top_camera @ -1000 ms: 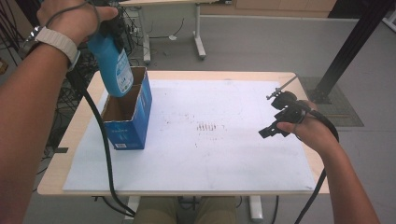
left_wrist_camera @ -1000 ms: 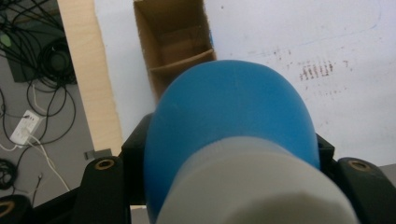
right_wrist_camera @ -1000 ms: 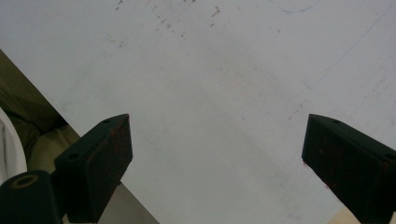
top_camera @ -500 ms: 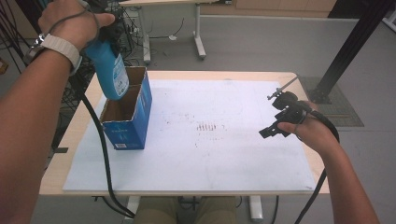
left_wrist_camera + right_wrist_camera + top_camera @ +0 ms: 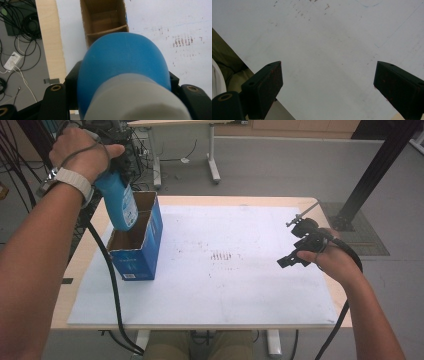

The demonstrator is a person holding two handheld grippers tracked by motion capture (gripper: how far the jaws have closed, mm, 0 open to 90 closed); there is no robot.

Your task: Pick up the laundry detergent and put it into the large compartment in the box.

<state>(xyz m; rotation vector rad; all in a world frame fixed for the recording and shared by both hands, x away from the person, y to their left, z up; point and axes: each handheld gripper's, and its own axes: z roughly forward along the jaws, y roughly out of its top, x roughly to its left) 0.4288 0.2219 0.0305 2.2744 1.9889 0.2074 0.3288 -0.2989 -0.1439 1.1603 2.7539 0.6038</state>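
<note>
A blue bottle [image 5: 121, 205] with a pale cap hangs upright, and my left gripper [image 5: 113, 174] is shut on its upper part under the person's hand. Its base is at the open top of a blue cardboard box [image 5: 136, 264] with a divider inside; I cannot tell which compartment it is over. In the left gripper view the bottle [image 5: 122, 60] sits between the jaws of my left gripper [image 5: 122, 86], above the box [image 5: 86, 22]. My right gripper [image 5: 292, 246] hovers open over the right side of the white sheet [image 5: 225, 290]. My right gripper [image 5: 328, 85] has nothing between its jaws.
The box stands at the left edge of the white sheet on a wooden table [image 5: 90, 265]. A black cable [image 5: 112, 290] trails from the left gripper past the box. Faint reddish marks [image 5: 222, 256] dot the sheet's middle. Cables [image 5: 17, 32] lie on the floor to the left.
The left hand has lowered the blue bottle toward the box's open top. The right hand and its gripper have stayed where they were.
</note>
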